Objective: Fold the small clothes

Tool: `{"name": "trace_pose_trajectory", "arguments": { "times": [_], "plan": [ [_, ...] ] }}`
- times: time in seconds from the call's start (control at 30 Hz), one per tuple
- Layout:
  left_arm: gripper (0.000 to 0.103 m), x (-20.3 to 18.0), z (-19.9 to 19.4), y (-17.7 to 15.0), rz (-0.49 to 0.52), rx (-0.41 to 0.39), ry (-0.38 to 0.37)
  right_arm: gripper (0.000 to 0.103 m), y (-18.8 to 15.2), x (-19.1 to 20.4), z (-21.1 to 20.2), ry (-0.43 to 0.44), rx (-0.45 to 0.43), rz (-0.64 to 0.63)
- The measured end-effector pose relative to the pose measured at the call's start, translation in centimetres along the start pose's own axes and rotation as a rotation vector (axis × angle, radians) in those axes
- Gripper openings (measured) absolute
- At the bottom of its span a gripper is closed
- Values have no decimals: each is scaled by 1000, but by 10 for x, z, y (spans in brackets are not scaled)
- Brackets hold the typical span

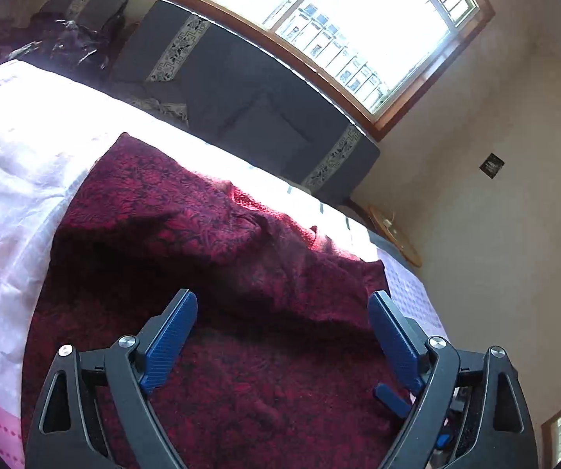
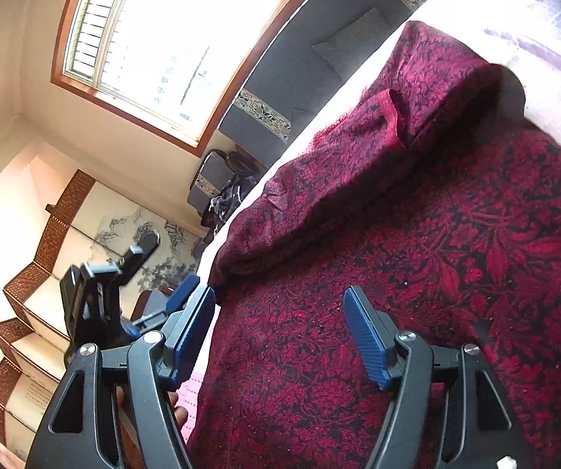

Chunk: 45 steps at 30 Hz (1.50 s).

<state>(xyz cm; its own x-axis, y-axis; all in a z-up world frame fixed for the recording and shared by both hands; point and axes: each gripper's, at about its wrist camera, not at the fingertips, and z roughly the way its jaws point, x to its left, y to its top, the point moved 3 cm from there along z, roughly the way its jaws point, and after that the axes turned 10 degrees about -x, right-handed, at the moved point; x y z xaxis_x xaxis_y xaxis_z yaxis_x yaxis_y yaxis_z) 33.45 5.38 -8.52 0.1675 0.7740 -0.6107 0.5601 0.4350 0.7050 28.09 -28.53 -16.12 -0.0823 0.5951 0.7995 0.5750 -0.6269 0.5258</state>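
Observation:
A dark red garment (image 1: 186,234) with a black floral pattern lies spread on a white-and-pink bed cover (image 1: 18,164). A sleeve or flap is folded across its upper part. My left gripper (image 1: 282,299) is open and hovers just above the garment's near part, holding nothing. In the right wrist view the same garment (image 2: 436,215) fills the right side, with a folded sleeve (image 2: 358,148) lying over it. My right gripper (image 2: 278,297) is open above the garment's edge, empty. The left gripper (image 2: 124,297) shows at the left of that view.
A grey sofa (image 1: 241,86) with patterned bands stands beyond the bed under a bright window (image 1: 319,11). Dark clothes (image 1: 61,39) lie piled on a chair. A small wooden stool (image 1: 393,234) stands by the wall. A folding screen (image 2: 45,273) stands at the left.

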Motion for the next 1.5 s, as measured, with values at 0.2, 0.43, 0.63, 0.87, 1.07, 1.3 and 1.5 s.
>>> {"name": "trace_pose_trajectory", "arguments": {
  "times": [0.2,0.43,0.63,0.87,1.07,1.3,1.5],
  "plan": [
    [89,32,-1,-40,45,47,65,68,83,-15,2,-122,-49,-74],
    [89,42,-2,-38,-54,-7,33,66,108,-35,67,-247,163,-122],
    [89,46,-2,-33,-88,-32,49,9,82,-33,89,-305,221,-215],
    [89,51,-4,-35,-102,-42,66,8,115,-9,60,-307,100,-356],
    [89,50,-4,-36,-97,-36,80,8,98,-44,77,-420,157,-417],
    [90,50,-2,-33,-93,-29,95,21,103,-44,46,-342,90,-295],
    [90,46,-1,-35,-76,91,22,38,64,-10,-73,-141,73,-201]
  ]
}}
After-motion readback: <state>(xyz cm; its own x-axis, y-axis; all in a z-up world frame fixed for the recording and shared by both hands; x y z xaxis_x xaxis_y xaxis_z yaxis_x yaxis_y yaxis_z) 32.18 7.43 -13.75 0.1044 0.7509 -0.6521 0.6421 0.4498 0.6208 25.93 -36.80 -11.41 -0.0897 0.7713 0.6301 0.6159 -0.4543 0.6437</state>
